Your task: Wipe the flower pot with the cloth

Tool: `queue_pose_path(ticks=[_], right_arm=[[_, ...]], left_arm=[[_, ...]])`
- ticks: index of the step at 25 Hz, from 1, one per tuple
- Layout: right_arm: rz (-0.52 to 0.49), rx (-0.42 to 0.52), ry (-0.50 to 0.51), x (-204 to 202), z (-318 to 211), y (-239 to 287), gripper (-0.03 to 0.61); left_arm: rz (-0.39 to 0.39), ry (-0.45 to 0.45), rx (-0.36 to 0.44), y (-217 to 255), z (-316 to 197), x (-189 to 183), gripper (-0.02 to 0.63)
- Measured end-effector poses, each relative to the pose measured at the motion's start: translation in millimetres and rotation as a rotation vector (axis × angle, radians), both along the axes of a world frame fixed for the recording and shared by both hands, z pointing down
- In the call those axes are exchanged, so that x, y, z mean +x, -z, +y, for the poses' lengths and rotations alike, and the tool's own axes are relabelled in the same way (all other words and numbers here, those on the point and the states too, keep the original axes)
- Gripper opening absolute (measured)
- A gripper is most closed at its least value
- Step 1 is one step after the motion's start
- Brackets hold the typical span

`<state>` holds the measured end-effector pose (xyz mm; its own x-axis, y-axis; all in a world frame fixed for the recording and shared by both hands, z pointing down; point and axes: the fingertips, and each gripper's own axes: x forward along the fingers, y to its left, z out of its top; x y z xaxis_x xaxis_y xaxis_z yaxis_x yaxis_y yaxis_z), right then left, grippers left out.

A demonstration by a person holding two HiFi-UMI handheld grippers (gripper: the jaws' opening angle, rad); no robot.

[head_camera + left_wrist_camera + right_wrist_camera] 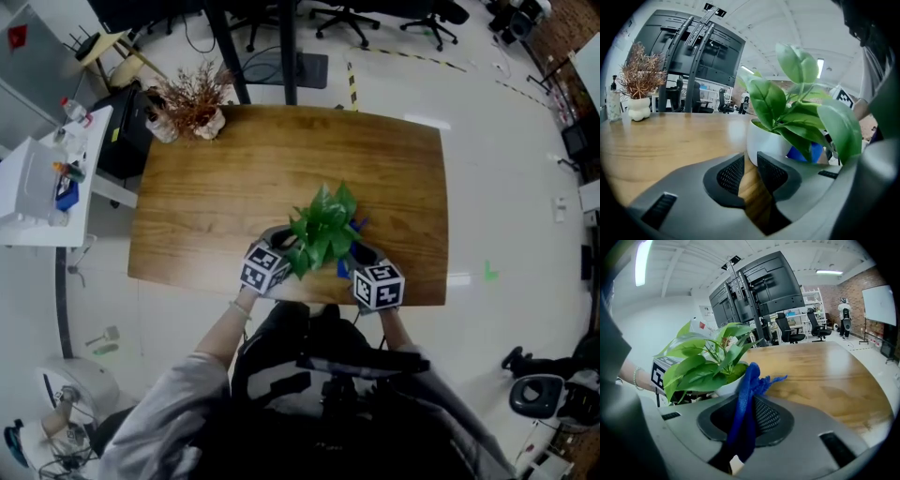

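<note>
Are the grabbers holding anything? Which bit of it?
The right gripper pinches the blue cloth by a bunched part, one end poking out ahead. The left gripper holds nothing; its jaws stand slightly apart near the pot.

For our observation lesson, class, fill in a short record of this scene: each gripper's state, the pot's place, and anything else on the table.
Left gripper: jaws slightly apart, nothing between them, tips near the flower pot
Right gripper: shut on the blue cloth
Flower pot: white, upright, holds a green leafy plant, near the table's front edge, between the grippers
Also on table: dried plant in a white vase, far left corner
</note>
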<state>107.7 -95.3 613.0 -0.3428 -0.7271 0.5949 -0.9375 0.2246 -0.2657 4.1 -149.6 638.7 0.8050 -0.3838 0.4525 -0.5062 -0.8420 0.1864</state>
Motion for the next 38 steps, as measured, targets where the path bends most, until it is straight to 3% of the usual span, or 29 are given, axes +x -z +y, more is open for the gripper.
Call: queue_pose_path(ticks=[8, 15, 19, 27, 38], right_arm=[[-0.020, -0.033, 0.015, -14.9, 21.7, -8.7, 0.091], [0.014, -0.018, -0.048, 26.3, 11.7, -5.7, 0.091], [0.036, 0.011, -0.017, 35.3, -10.8, 0.3, 0.091], [0.027, 0.016, 0.110, 3.3, -21.9, -4.1, 0.091], [-0.008, -0.013, 0.128, -31.5, 10.6, -10.8, 0.091]], left_arm=[[-0.014, -0.007, 0.003, -1.6, -3.6, -2.0, 0.080], [-0.031, 0.018, -0.002, -0.4, 18.6, -24.8, 0.080], [-0.018, 0.038, -0.026, 1.0, 44.8, -27.4, 0.080], [0.037, 0.056, -0.024, 3.1, 45.3, 5.2, 0.080], [0.026, 0.021, -0.022, 6.6, 28.8, -7.3, 0.080]])
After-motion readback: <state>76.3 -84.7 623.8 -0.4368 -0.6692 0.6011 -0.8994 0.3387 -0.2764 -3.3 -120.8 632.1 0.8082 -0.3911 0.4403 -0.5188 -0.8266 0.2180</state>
